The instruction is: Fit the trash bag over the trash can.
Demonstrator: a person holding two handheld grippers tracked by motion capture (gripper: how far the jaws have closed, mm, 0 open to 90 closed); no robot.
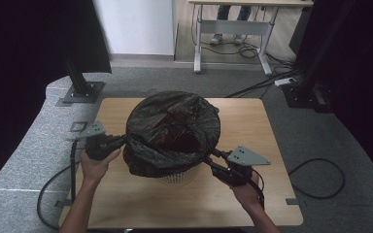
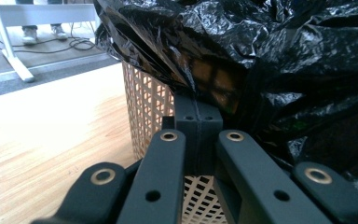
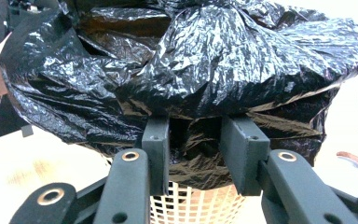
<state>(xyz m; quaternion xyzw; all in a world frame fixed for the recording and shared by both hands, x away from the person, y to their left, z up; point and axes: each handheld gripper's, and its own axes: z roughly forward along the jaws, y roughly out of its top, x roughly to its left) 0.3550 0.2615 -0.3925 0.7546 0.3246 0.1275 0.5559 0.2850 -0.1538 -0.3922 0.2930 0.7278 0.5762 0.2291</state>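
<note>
**Bag stretched over the basket, tongs at both sides**

The black bag [image 1: 172, 131] is draped over the mouth of a white lattice basket [image 1: 177, 175] that stands near the middle of the wooden bench [image 1: 272, 145]. The film bulges over the rim and hangs down the wall on the person's side, leaving the lowest band of lattice bare.

The left tongs [image 1: 122, 141] come in level from the left and meet the bag's hanging edge at the basket's side. In the left gripper view the jaws stand pressed together, with a thin fold of the bag [image 2: 261, 70] pinched at the seam between them, right against the lattice [image 2: 149, 107]. The left hand [image 1: 97, 165] wraps the body from below, forearm rising from the bottom edge, wrist about straight.

The right tongs [image 1: 208, 159] reach up and left toward the bag's lower right hem. In the right gripper view the jaws stand partly apart with crumpled film [image 3: 196, 149] hanging in the gap; whether the pads press on it I cannot tell. The right hand [image 1: 245, 189] holds the body from behind, forearm slanting in from the lower right.
</note>
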